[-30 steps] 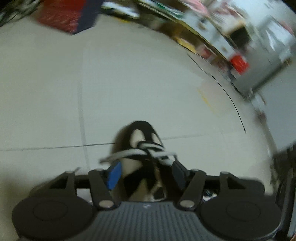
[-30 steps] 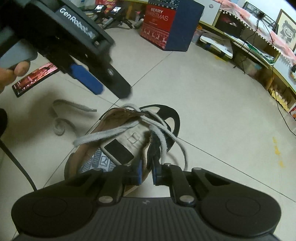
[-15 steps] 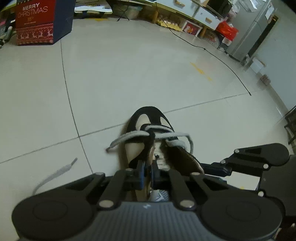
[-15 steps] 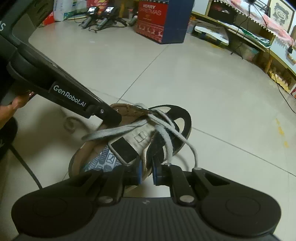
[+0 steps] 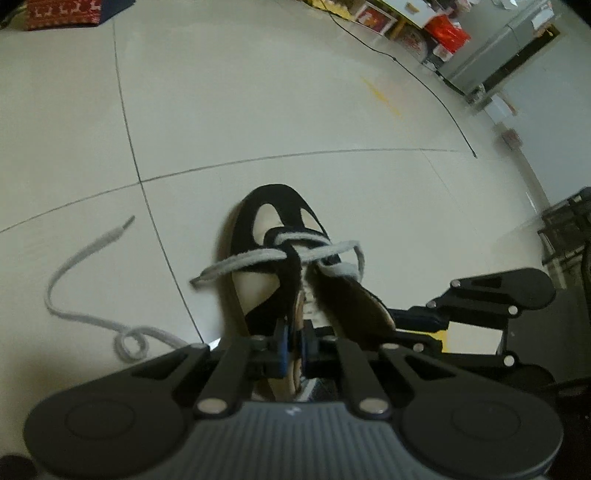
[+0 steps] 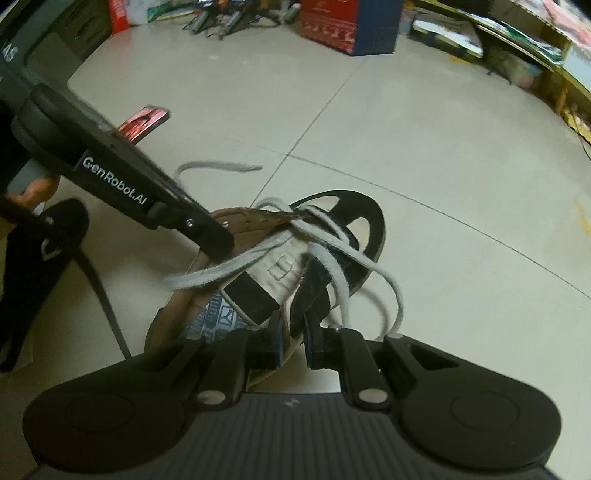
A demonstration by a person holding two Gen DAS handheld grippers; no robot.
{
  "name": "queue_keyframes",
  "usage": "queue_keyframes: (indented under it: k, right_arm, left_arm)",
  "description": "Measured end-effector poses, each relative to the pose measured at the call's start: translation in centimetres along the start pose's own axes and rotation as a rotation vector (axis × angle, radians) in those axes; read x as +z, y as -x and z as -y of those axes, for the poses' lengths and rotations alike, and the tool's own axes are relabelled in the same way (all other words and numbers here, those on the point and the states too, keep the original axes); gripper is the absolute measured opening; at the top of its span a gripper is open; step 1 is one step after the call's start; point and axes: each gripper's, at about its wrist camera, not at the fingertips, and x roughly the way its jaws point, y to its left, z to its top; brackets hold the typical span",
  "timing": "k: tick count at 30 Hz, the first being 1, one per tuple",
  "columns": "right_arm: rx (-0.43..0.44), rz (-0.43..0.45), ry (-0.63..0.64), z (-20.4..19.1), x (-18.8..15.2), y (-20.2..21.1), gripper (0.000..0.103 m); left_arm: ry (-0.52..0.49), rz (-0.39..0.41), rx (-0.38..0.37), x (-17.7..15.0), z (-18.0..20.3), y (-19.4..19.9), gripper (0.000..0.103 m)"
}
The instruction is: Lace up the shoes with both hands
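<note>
A black and cream shoe (image 5: pixel 273 236) lies on the tiled floor, toe pointing away, with a grey lace (image 5: pixel 258 258) crossed loosely over its front. My left gripper (image 5: pixel 293 349) is shut on the left eyelet flap near the shoe's opening. In the right wrist view it reaches in from the upper left, its fingertips (image 6: pixel 216 242) pinching the brown flap (image 6: pixel 255 218). My right gripper (image 6: pixel 293 343) is shut on the black right flap of the shoe (image 6: pixel 354 218). One long lace end (image 5: pixel 85 258) trails in a loop on the floor to the left.
A red and blue Christmas box (image 6: pixel 347 26) stands far back. A phone (image 6: pixel 142 122) lies on the floor at left, near a person's hand (image 6: pixel 33 188) and a dark cloth (image 6: pixel 37 258). A black cable (image 5: pixel 443 107) runs toward shelves and a fridge.
My left gripper, open above the shoe a second ago, has come down and shut on the left flap. The right gripper has kept hold of the right flap.
</note>
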Motion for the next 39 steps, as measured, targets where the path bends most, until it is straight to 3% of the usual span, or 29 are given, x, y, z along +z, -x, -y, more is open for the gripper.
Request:
queue_keyframes:
  k: [4,6,9,14,20,21,23,25,26,36,39]
  right_arm:
    - [0.029,-0.019,-0.025,0.2,0.3,-0.1,0.023]
    - [0.042,-0.029,-0.04,0.3,0.5,-0.2,0.028]
    - [0.038,-0.031,-0.077,0.9,1.3,-0.5,0.029]
    - [0.024,-0.019,-0.098,1.3,2.6,-1.0,0.029]
    - [0.024,-0.01,-0.113,1.9,2.7,-1.6,0.03]
    - [0.022,-0.009,-0.115,2.0,2.7,-1.7,0.03]
    - [0.026,-0.008,-0.131,2.2,2.4,-2.0,0.031]
    - [0.027,-0.009,-0.16,2.0,2.0,-2.2,0.032]
    - [0.022,-0.013,-0.173,2.0,2.1,-2.4,0.032]
    - [-0.04,-0.005,-0.171,1.6,1.1,-3.0,0.022]
    - [-0.051,0.004,-0.167,1.7,0.8,-2.7,0.021]
  left_arm:
    - [0.108,-0.001,-0.076,0.9,-1.4,0.2,0.018]
    - [0.195,0.016,-0.078,1.3,-2.2,0.4,0.033]
    - [0.316,0.051,-0.087,2.1,-3.3,0.2,0.047]
    - [0.509,0.085,-0.118,3.4,-5.0,-1.3,0.048]
    - [0.628,0.075,-0.076,3.5,-5.6,-3.5,0.042]
    - [0.637,0.07,-0.069,3.5,-5.6,-3.9,0.032]
    - [0.632,0.061,-0.059,3.6,-5.2,-4.3,0.025]
    - [0.594,0.065,-0.032,3.9,-4.7,-4.1,0.006]
    - [0.569,0.066,-0.019,4.0,-4.4,-3.9,0.002]
    - [0.383,0.112,0.124,5.5,-3.1,-2.4,0.001]
    - [0.367,0.111,0.169,5.5,-3.7,-2.3,0.001]
